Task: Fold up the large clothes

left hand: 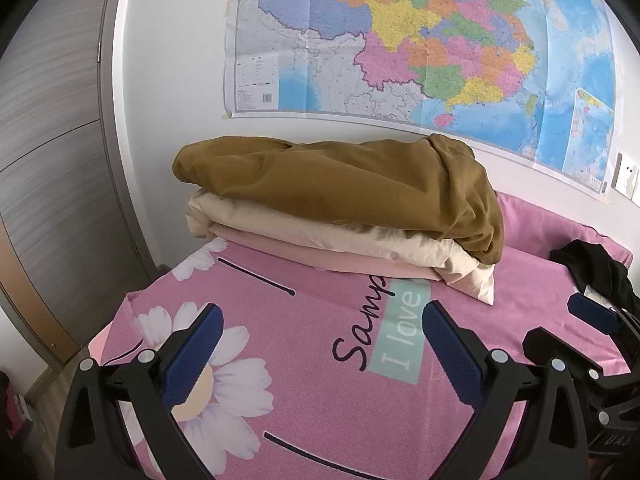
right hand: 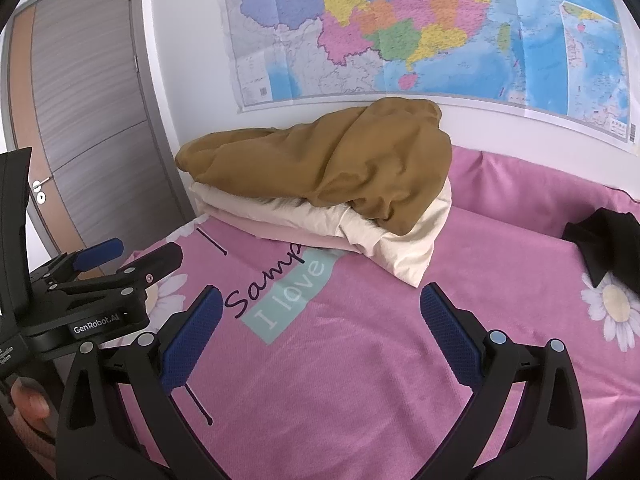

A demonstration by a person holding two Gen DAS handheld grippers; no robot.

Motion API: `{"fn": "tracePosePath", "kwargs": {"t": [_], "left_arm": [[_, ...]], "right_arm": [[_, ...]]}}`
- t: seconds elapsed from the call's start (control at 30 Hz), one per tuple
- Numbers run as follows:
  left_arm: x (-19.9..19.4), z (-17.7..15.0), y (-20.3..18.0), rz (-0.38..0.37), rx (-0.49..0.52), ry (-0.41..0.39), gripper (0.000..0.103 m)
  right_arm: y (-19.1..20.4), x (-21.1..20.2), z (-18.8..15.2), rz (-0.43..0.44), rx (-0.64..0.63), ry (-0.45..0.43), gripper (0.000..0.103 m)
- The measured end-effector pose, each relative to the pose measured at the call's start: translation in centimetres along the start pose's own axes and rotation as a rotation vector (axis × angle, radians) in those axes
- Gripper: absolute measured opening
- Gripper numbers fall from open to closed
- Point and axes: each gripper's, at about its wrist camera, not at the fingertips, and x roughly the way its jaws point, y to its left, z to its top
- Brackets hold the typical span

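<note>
The black garment at the bed's right side is cut off by the frame edge, its shape unclear. Against the wall, a stack of folded clothes sits on the pink daisy-print bedspread: a rumpled mustard piece over a cream one and a thin pink one. The left gripper and right gripper hover above the bedspread, jaws spread and empty. A creased map hangs above.
</note>
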Motion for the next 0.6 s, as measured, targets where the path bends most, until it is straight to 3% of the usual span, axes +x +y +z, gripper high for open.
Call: {"fn": "tracePosePath", "kwargs": {"t": [0.6], "left_arm": [[0.01,-0.18,-0.41,0.017,0.036,-0.027,0.097]], "right_arm": [[0.21,0.22,-0.14,0.004,0.000,0.009,0.098]]}}
